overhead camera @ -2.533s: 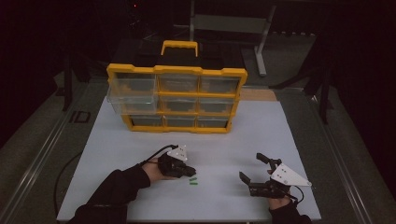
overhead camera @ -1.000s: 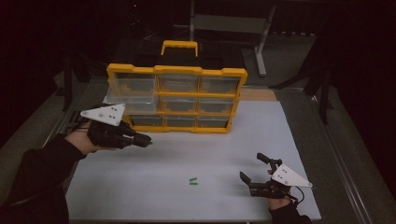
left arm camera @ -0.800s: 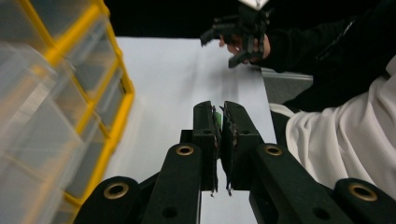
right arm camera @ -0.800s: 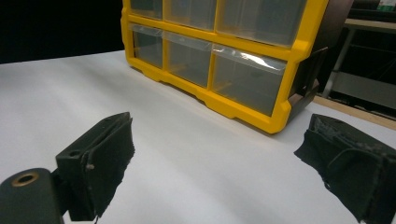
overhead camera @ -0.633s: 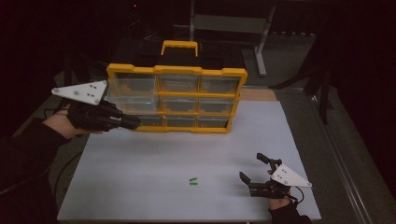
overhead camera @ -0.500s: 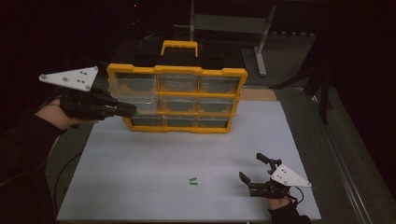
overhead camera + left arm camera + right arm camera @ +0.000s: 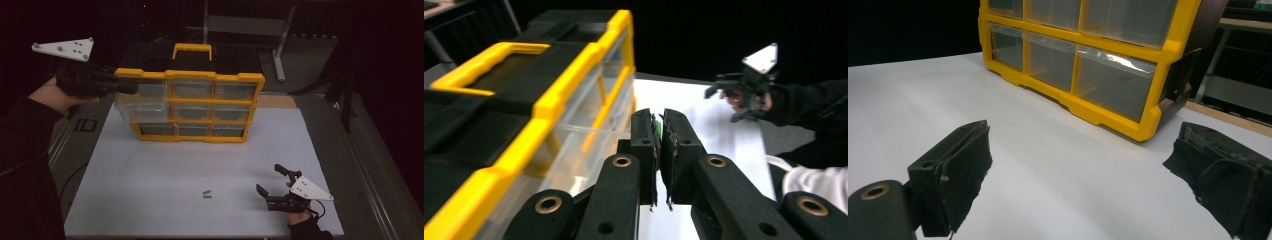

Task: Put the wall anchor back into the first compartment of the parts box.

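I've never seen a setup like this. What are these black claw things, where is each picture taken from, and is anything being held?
A person holds a hand tool with two fingers in each hand. One picture looks down from above; the other two come from cameras riding on each tool. The left gripper, raised beside the yellow organizer with its clear drawers, is shut on a small green piece. The right gripper rests open on the white table. More green pieces lie in front of the organizer.

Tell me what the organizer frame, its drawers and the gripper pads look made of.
Organizer frame: glossy yellow moulded plastic, likely.
Drawers: clear plastic; see-through, with glare.
Right gripper pads: matte black with fuzzy, frayed edges, perhaps foam or felt.
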